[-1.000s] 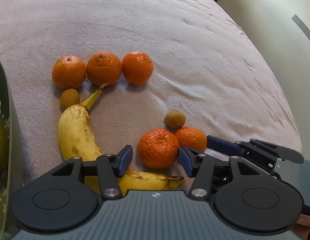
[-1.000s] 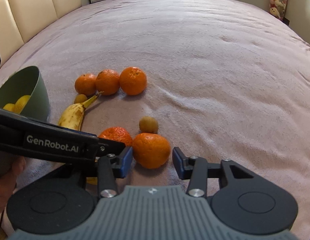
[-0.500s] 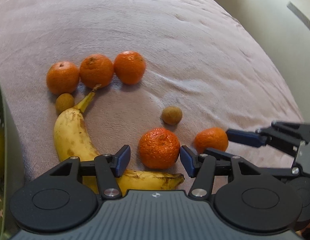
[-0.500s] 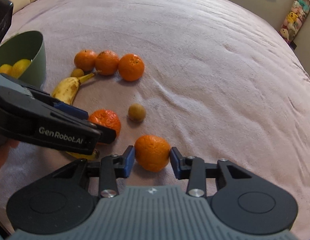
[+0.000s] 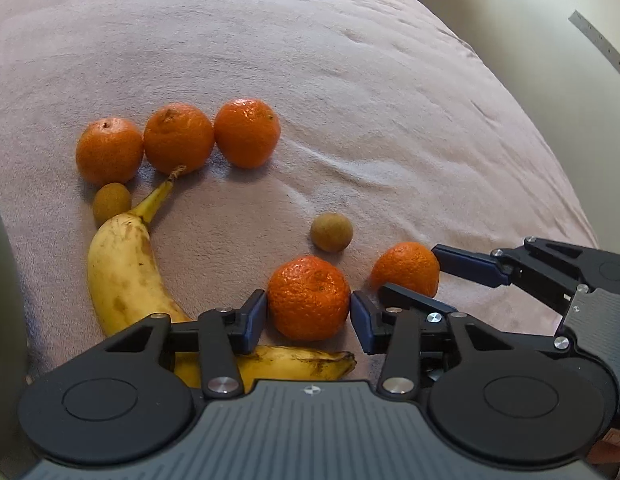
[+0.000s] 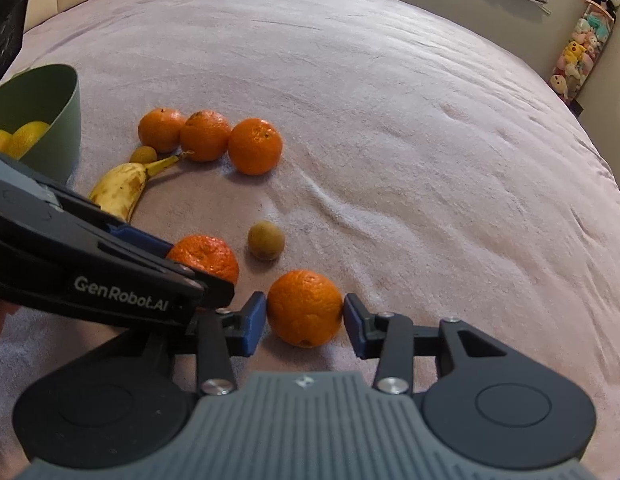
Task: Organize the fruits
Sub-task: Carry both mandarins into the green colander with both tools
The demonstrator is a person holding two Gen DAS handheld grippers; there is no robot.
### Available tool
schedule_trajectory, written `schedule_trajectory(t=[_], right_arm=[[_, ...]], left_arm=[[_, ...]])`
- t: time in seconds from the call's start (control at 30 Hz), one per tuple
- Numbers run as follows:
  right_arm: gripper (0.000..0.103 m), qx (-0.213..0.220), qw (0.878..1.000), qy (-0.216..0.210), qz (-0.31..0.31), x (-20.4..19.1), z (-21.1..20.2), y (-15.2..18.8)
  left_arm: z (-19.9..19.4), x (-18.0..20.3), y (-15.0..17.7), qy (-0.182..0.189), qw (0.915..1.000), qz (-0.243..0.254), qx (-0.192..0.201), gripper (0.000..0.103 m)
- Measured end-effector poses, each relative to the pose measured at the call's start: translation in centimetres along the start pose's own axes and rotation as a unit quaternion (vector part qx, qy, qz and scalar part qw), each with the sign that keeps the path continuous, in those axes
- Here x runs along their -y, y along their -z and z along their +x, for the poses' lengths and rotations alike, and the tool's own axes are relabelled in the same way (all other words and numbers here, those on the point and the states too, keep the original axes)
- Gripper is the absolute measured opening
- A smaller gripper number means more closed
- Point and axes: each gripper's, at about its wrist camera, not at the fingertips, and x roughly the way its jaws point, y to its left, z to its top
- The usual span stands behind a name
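On the pink blanket [image 5: 350,80], my left gripper [image 5: 309,314] has a tangerine [image 5: 309,294] between its blue pads. Its jaws are closing and both pads touch the fruit's sides. To the right, my right gripper [image 6: 305,316] is shut on a second tangerine [image 6: 305,306]. Its jaws are opening slightly, with the pads still against the peel. That fruit [image 5: 406,266] also shows in the left wrist view. A small brown round fruit [image 5: 331,232] lies just beyond both. Under the left gripper curves a spotted banana [image 5: 122,264].
A row of three tangerines [image 5: 178,142] lies farther out, with another small brown fruit [image 5: 111,202] by the banana's stem. A green bowl [image 6: 66,120] holding yellow fruits [image 6: 26,138] stands at the left. Plush toys [image 6: 578,52] stand by the far wall.
The left jaws have closed in onto the near tangerine. The right gripper took hold of the other tangerine, drew it rightward away from its neighbour, and its wrist rolled.
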Motion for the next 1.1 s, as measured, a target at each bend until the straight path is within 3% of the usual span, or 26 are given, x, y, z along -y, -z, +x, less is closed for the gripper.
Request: schedule_trajectory(t=[0.3, 0.6, 0.9, 1.1], right_arm=[[0.039, 0.004, 1.0, 0.003, 0.003, -0.3, -0.8, -0.7], [0.039, 0.066, 0.998, 0.001, -0.01, -2.2, -4.1, -2.3], [0.039, 0.132, 0.99, -0.055, -0.003, -4.2, -7.8, -3.9], [0.039, 0.152, 0.984, -0.09, -0.029, -6.3, -10.0, -4.9]], left_arm=[[-2.4, 0.7, -0.2, -0.036, 0.9987, 0.016, 0.032, 0.049], [-7.8, 1.9, -0.9, -0.07, 0.9925, 0.049, 0.087, 0.049], [-13.2, 0.5, -0.8, -0.097, 0.9877, 0.031, 0.118, 0.049], [-15.9, -1.0, -0.9, -0.126, 0.9854, 0.01, 0.113, 0.049]])
